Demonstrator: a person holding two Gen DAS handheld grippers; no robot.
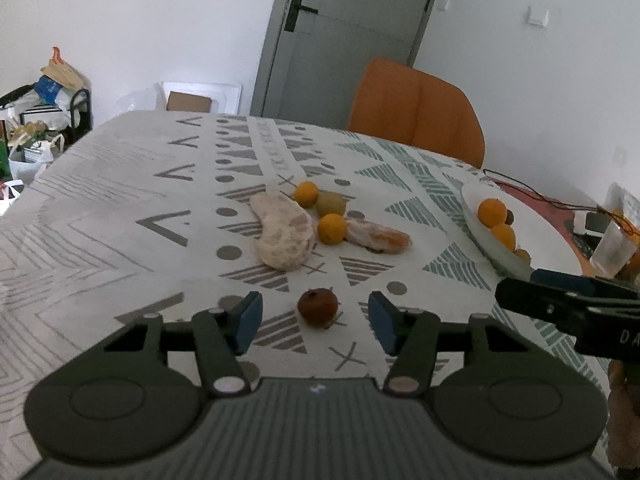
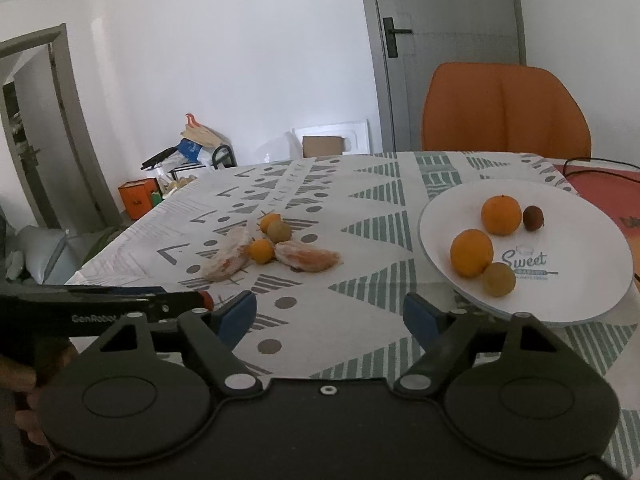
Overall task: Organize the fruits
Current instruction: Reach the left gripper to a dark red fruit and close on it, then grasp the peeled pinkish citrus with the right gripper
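Fruit was split in two groups: sorted pieces sat on the white plate (image 2: 576,280) at the right of the bench (image 1: 100,208), the unsorted pile lay mid-bench. On the plate: two oranges (image 2: 472,253), a brownish-yellow round fruit (image 2: 498,279) and a small dark red one (image 2: 533,218). Likely the plate was the collection point, so loose items would go there.

Loose pile: a large peeled pale citrus piece (image 1: 282,236), a peeled orange segment cluster (image 1: 378,236), two small orange fruits (image 1: 331,229) and a greenish one (image 1: 331,203), all touching or just beside each other.

A single dark red-brown fruit (image 1: 318,307) sat apart, nearer the camera. The left claw (image 1: 316,322) was tilted down at it, jaws partly open, fruit between the blue pads but neither pad touching. Nothing gripped yet; looked like a pre-grasp line-up.

The right claw (image 2: 330,318) hovered low over bare cloth just beside the plate's near rim, jaws wide, empty. It was angled down and apparently waiting. A hand (image 2: 16,376) showed at the left edge of the right view, holding the left unit.
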